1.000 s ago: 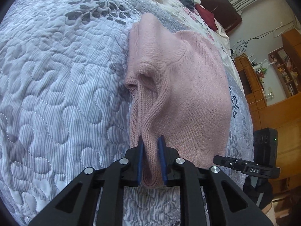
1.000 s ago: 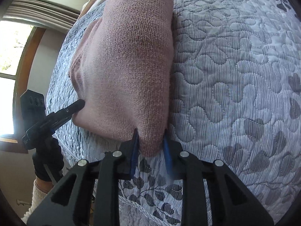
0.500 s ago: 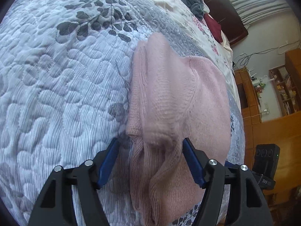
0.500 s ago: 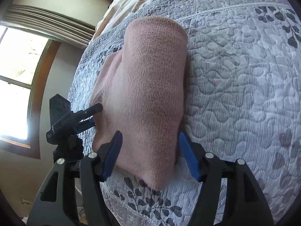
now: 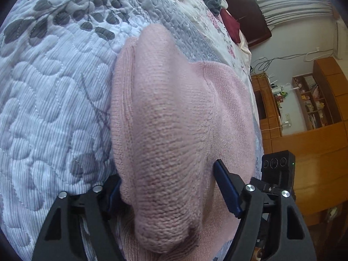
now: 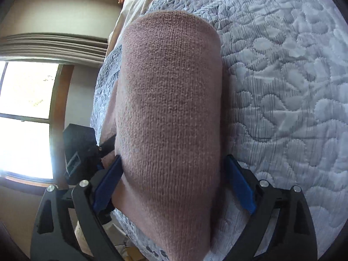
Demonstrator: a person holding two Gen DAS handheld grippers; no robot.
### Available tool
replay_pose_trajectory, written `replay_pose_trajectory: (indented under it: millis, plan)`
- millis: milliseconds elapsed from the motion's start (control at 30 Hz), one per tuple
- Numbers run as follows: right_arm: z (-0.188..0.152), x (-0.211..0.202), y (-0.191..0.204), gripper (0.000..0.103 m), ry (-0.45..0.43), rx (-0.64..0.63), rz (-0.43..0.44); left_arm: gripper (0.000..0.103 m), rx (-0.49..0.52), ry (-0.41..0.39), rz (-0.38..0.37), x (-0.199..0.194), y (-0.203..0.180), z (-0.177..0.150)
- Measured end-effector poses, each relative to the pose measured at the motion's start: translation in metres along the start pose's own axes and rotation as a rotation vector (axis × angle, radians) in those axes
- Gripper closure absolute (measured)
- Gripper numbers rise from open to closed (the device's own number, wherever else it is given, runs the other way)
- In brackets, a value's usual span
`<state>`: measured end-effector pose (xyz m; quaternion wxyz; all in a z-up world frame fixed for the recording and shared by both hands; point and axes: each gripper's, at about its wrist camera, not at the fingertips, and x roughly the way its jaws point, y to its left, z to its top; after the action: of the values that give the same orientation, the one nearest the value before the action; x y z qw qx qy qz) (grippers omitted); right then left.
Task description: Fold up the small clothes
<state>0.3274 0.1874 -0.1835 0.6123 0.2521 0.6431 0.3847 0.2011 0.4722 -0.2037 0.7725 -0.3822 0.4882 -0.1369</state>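
On the quilt (image 5: 54, 108), pink sweater (image 5: 169, 141), left gripper (image 5: 167, 187) and right gripper (image 6: 174, 187) spread wide, straddling it

Left tool (image 5: 166, 189) — black plastic arms, blue pads, silver screws; right tool (image 6: 174, 184) — same build.

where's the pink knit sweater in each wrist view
Left wrist: pink knit sweater fills the centre and lower middle, between the open left gripper fingers.
Right wrist: it fills the centre, between the open right gripper fingers.
Shared landmark: the grey quilted bedspread beneath it.
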Motion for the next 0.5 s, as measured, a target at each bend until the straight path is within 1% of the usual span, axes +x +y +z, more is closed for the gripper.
replay_pose_trajectory:
  millis: [33,67,100,200,267,333,433,500]
  plan:
    - [0.001,0.003,-0.001,0.017,-0.009,0.013,0.023,0.045,-0.015,-0.009,-0.022,-0.001,0.002,-0.002]
    - [0.000,0.004,0.000,0.021,-0.019,0.016,0.023,0.049,-0.030,-0.021,-0.040,-0.003,0.004,-0.003]
    - [0.000,0.003,0.002,0.029,-0.031,0.005,0.020,0.052,-0.039,-0.030,-0.053,-0.005,0.005,-0.005]
    - [-0.009,-0.012,0.007,0.042,-0.055,-0.024,0.031,0.054,-0.048,-0.057,-0.083,-0.011,0.001,-0.013]
    - [-0.015,-0.022,0.014,0.043,-0.067,-0.044,0.023,0.056,-0.053,-0.068,-0.125,-0.014,-0.007,-0.020]
    - [-0.022,-0.035,0.020,0.044,-0.071,-0.077,0.007,0.056,-0.033,-0.070,-0.136,-0.014,-0.020,-0.029]
    - [-0.037,-0.065,0.023,0.044,-0.083,-0.120,-0.010,0.056,0.001,-0.064,-0.155,-0.010,-0.044,-0.045]
    - [-0.050,-0.090,0.020,0.044,-0.107,-0.132,-0.007,0.056,0.016,-0.063,-0.181,-0.003,-0.065,-0.056]
